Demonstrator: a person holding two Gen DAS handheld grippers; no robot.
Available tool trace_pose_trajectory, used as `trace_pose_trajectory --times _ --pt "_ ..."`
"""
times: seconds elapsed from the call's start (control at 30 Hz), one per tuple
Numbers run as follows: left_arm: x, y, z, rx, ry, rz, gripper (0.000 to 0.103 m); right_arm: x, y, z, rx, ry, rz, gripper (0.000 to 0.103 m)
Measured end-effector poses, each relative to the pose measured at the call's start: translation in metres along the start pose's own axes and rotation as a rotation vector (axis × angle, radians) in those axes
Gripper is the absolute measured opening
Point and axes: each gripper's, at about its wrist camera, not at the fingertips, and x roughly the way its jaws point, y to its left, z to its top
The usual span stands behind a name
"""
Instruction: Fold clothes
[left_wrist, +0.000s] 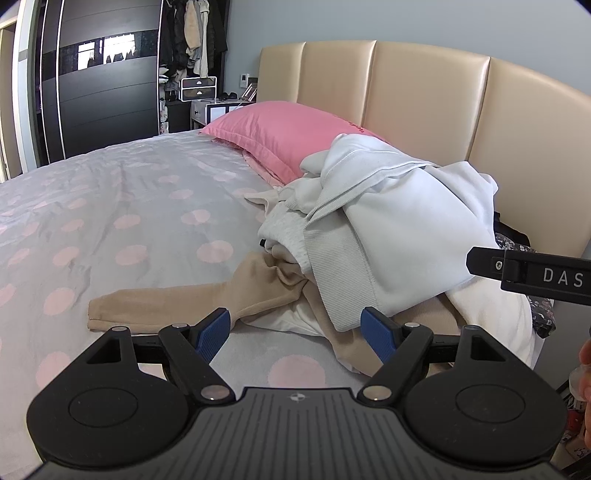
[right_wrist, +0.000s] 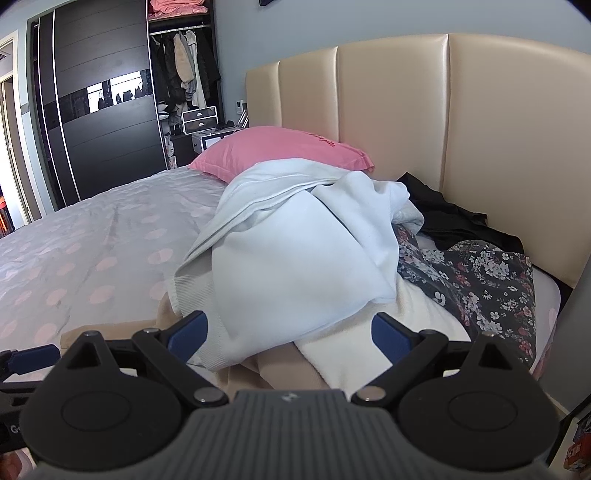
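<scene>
One bed (left_wrist: 129, 206). One pink pillow (left_wrist: 280, 136). One padded headboard (right_wrist: 480, 129). One heap of clothes (right_wrist: 295, 258): perhaps five or six garments, hard to separate — white sweatshirt (right_wrist: 303, 266), beige piece (left_wrist: 192, 299), cream piece (right_wrist: 388, 339), floral piece (right_wrist: 487, 280), black piece (right_wrist: 450, 218). One wardrobe (left_wrist: 103, 85).

Beige garment (left_wrist: 207, 299) mostly buried under the white sweatshirt (left_wrist: 406, 229); only one sleeve and a fold showing, shape otherwise hidden. Cream piece (right_wrist: 369, 332) covered above by the same sweatshirt, extent unclear. Floral garment (right_wrist: 480, 280) cut short by the bed's corner and partly tucked under white cloth. Black garment (right_wrist: 450, 214) half concealed behind the pile. Red lettering on the pink pillow (right_wrist: 280, 151) too small to read. Wardrobe (left_wrist: 103, 74) contents dim, indistinct. Right claw (left_wrist: 524, 273) cropped by the left view's edge, printed letters broken off.
</scene>
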Motion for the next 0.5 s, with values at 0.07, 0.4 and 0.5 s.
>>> trace_pose_trajectory --times 0.07,0.4,0.5 --pt "-0.0003 -0.0004 0.0002 0.001 0.0 -0.001 0.077 0.0001 0.0 -0.0001 0.001 0.001 0.0 0.097" --pt "0.0002 -0.0004 0.0012 0.006 0.005 -0.001 0.077 0.0005 -0.0005 -0.0001 0.001 0.002 0.008 0.097" --pt "0.0011 -0.001 0.0018 0.007 0.009 0.0 0.077 0.0008 -0.0009 0.0 0.002 0.003 0.011 0.097"
